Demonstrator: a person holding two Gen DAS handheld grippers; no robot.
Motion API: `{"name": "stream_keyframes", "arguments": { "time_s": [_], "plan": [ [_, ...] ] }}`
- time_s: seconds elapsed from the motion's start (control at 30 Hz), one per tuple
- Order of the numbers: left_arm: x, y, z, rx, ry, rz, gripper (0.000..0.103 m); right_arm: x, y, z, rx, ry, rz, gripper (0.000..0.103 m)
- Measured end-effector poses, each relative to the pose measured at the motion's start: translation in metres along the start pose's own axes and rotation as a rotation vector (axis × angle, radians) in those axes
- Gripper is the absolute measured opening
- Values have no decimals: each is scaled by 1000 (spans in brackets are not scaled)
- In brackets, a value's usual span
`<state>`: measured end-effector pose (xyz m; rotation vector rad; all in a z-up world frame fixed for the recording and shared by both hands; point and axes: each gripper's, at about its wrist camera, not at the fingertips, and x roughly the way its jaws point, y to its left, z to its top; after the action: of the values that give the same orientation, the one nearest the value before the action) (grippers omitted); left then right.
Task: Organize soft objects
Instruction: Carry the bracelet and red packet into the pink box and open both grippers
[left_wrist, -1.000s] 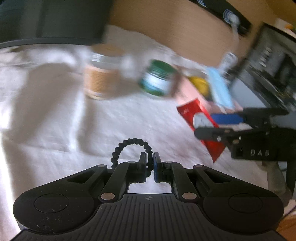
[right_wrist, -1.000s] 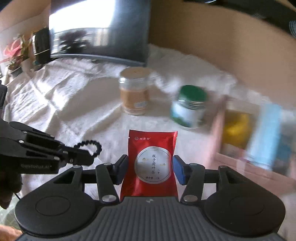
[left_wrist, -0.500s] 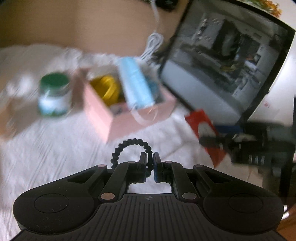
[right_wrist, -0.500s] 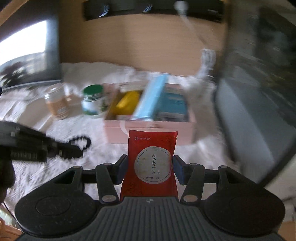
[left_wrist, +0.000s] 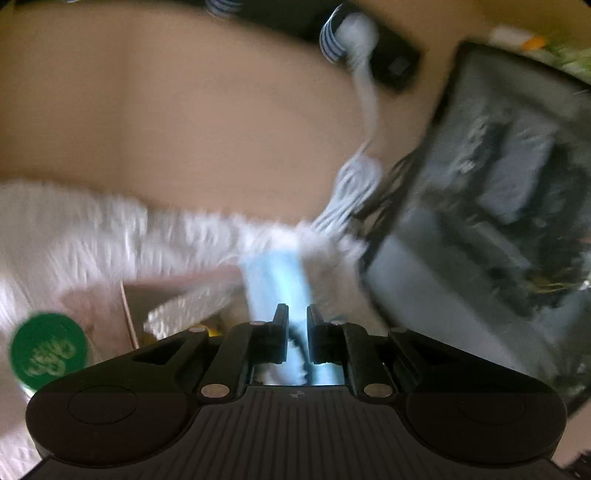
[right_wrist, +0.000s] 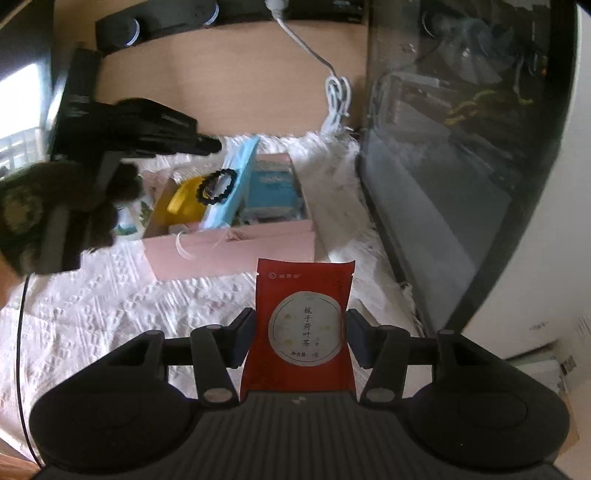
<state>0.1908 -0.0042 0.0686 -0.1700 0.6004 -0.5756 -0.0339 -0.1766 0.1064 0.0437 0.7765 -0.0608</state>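
Note:
My right gripper (right_wrist: 301, 334) is shut on a red tea sachet (right_wrist: 304, 328) and holds it upright in front of a pink box (right_wrist: 236, 251). In the right wrist view my left gripper (right_wrist: 216, 146) hovers above the box, and a black beaded hair tie (right_wrist: 218, 186) sits in the air just below its tips, over the box. In the blurred left wrist view the left gripper (left_wrist: 295, 317) has a small gap between its fingers, with a bit of black tie (left_wrist: 297, 341) showing below. The box holds a blue mask pack (right_wrist: 236, 188), a yellow object (right_wrist: 184, 201) and a blue packet (right_wrist: 273, 184).
A green-lidded jar (left_wrist: 48, 350) stands left of the box. A dark monitor (right_wrist: 461, 147) rises on the right, close to the box. A white cable (right_wrist: 336, 92) hangs on the wooden back panel. A white textured cloth (right_wrist: 110, 306) covers the table.
My left gripper has swung right and risen above the pink box, and its fingers have parted slightly around the hair tie. My right gripper has come closer to the box with the sachet.

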Motion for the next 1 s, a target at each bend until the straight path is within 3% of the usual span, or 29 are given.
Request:
{"name": "stream_keyframes", "arguments": {
  "time_s": [0.07,0.13,0.3,0.43,0.63,0.8,1.0],
  "plan": [
    [17,4,-4,-3,34,30,13,0,-4,-4,6,18,-11,53],
    [18,11,-6,-32,19,37,13,3,-9,-6,14,34,-22,53],
    [-14,32,2,-191,-60,-36,13,14,-15,6,36,31,-14,53],
    [-43,38,9,-198,-100,-27,13,15,-3,45,-20,-70,35,53],
    [-80,45,-13,-213,-54,-8,13,49,41,115,-127,-191,111,53],
    [-108,53,-44,-240,-3,50,13,115,77,140,-190,-137,132,53],
    [-137,79,-74,-284,55,154,13,185,98,134,-208,-28,108,53]
  ]
}}
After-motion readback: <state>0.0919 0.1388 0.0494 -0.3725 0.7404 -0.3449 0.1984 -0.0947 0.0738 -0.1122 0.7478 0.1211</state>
